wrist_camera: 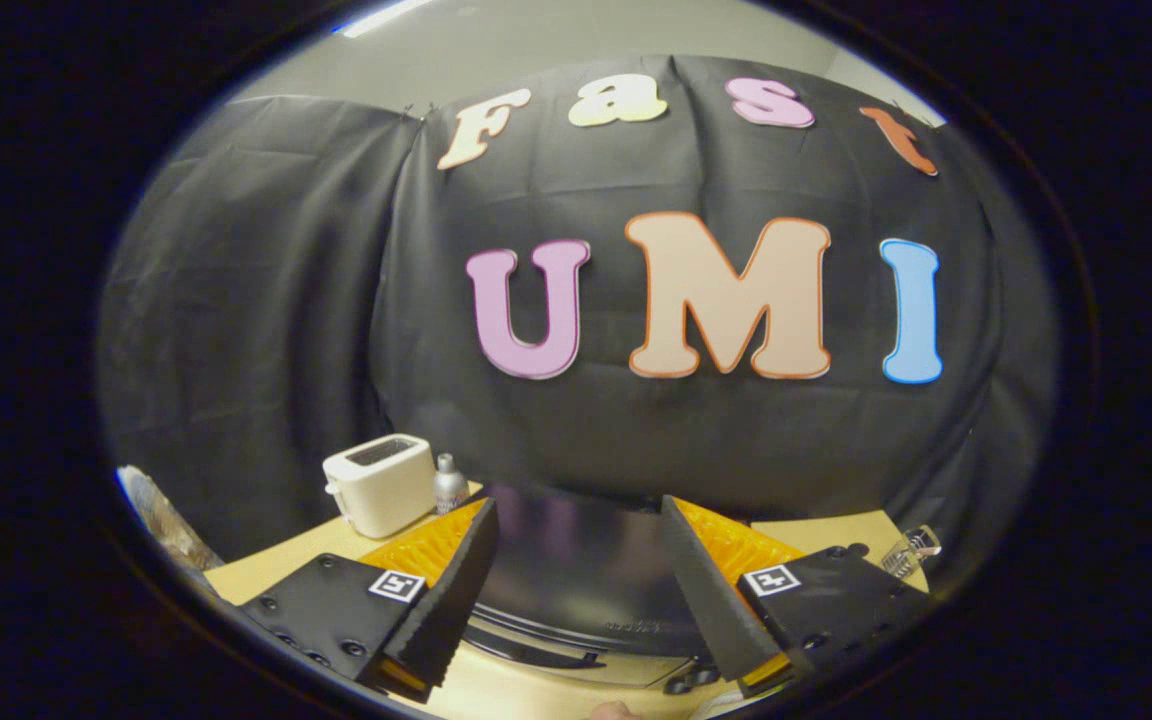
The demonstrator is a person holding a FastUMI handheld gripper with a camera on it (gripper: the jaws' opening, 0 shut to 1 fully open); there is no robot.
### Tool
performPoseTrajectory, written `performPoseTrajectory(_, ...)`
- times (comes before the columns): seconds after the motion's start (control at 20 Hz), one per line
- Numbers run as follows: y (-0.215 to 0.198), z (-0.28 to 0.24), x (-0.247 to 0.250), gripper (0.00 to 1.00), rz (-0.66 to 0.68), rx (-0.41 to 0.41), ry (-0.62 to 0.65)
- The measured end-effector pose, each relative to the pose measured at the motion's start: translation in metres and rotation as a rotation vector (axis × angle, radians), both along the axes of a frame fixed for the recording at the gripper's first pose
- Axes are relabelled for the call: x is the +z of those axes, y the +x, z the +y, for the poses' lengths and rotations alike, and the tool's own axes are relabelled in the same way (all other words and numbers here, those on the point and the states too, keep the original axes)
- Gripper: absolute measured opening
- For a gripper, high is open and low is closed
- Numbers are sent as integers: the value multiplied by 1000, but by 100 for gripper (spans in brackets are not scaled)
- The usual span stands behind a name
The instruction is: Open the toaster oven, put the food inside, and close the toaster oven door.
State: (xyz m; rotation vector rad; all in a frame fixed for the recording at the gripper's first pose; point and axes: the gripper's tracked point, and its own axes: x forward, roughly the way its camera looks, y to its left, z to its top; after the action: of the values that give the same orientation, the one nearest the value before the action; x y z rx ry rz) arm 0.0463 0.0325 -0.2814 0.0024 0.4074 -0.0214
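Seen from above: dark, glossy-topped metal toaster oven (581, 570) between and just beyond the 2 fingers, resting on pale wooden table (266, 565). Tongs-style gripper (576, 590) spread wide, gripping nothing. Beyond the left finger: cream rectangular slot toaster (381, 485), small silver shaker (450, 484) just beside it. Near the right finger: clear glass (909, 550).

One toaster oven (586, 580), one white toaster (381, 485), one metal shaker (450, 484), one glass (909, 552).
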Motion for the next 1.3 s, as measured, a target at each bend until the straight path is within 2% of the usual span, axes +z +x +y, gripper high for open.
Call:
performPoseTrajectory(0.4,-23,9,-86,100,159,-1,-61)
performPoseTrajectory(0.7,-40,14,-87,100,153,-15,-1)
performPoseTrajectory(1.0,-64,22,-87,100,169,15,13)
performPoseTrajectory(1.2,-93,30,-100,99,234,8,128)
performPoseTrajectory(1.3,-109,38,-104,99,260,28,139)
